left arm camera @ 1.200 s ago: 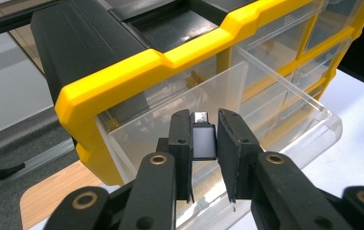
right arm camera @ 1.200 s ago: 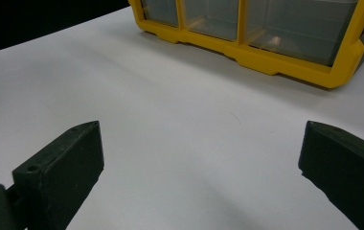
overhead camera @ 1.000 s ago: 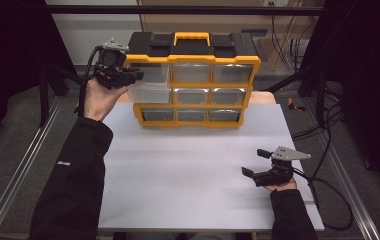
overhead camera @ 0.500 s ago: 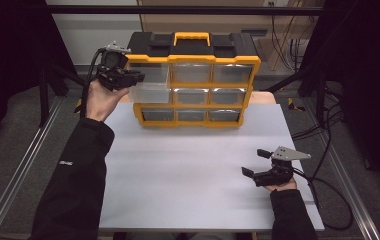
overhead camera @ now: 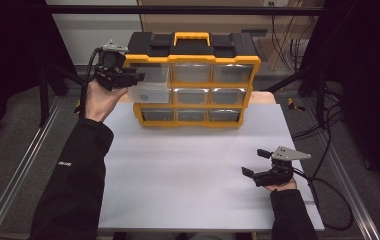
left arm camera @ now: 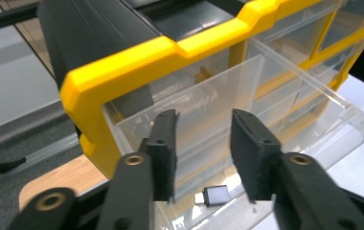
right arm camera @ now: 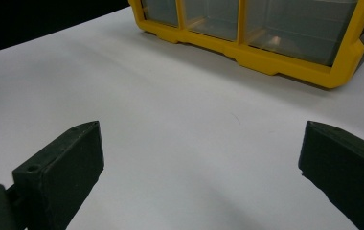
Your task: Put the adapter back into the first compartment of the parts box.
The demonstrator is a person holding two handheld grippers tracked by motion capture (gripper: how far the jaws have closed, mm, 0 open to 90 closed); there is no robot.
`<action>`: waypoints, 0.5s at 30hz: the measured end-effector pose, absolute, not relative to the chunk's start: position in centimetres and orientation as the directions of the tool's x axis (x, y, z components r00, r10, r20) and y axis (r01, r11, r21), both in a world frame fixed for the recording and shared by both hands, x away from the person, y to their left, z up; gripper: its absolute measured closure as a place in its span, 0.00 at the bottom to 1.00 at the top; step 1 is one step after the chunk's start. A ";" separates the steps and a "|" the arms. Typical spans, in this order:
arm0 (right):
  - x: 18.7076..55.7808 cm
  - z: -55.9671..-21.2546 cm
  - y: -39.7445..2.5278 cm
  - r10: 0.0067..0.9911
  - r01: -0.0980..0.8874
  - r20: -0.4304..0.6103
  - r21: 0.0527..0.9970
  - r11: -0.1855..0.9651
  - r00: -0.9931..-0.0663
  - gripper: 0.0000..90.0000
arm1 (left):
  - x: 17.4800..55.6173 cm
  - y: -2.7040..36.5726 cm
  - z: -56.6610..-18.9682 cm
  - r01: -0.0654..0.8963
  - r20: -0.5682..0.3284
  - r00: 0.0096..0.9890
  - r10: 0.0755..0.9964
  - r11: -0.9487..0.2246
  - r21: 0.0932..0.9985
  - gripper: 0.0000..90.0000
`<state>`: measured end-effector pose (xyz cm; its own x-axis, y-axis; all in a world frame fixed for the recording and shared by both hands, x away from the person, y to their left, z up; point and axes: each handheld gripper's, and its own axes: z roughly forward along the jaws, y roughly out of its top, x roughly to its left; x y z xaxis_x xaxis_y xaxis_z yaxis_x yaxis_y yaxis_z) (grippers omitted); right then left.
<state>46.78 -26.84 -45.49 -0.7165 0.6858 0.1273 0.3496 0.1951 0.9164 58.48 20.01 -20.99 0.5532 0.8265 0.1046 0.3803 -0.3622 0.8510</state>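
Clear plastic drawer (left arm camera: pixel 247 115), yellow-framed organiser (overhead camera: pixel 193 80)

The organiser (overhead camera: pixel 193 80) stands at the far edge of the table (overhead camera: pixel 188 175), nearer its left half. Its top-left drawer (overhead camera: pixel 150 85) is pulled out toward the person, and a small part (left arm camera: pixel 216 195) lies in it. The left gripper (overhead camera: pixel 123 77) is at the drawer's left side, above the table's far left corner. The right gripper (overhead camera: pixel 258 165) is near the table's front right, well apart from the organiser.
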 end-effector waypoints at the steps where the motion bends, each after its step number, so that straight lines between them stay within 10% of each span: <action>1: 46.8 -45.5 -26.8 0.686 0.349 0.127 0.917 0.195 -0.716 0.02 | 58.3 20.0 -21.0 0.384 0.084 0.554 0.828 -0.344 0.857 0.63; 15: 46.8 -45.5 -26.8 0.686 0.350 0.128 0.916 0.194 -0.716 0.02 | 56.8 20.8 -20.4 0.342 0.058 0.565 0.823 -0.298 0.891 0.33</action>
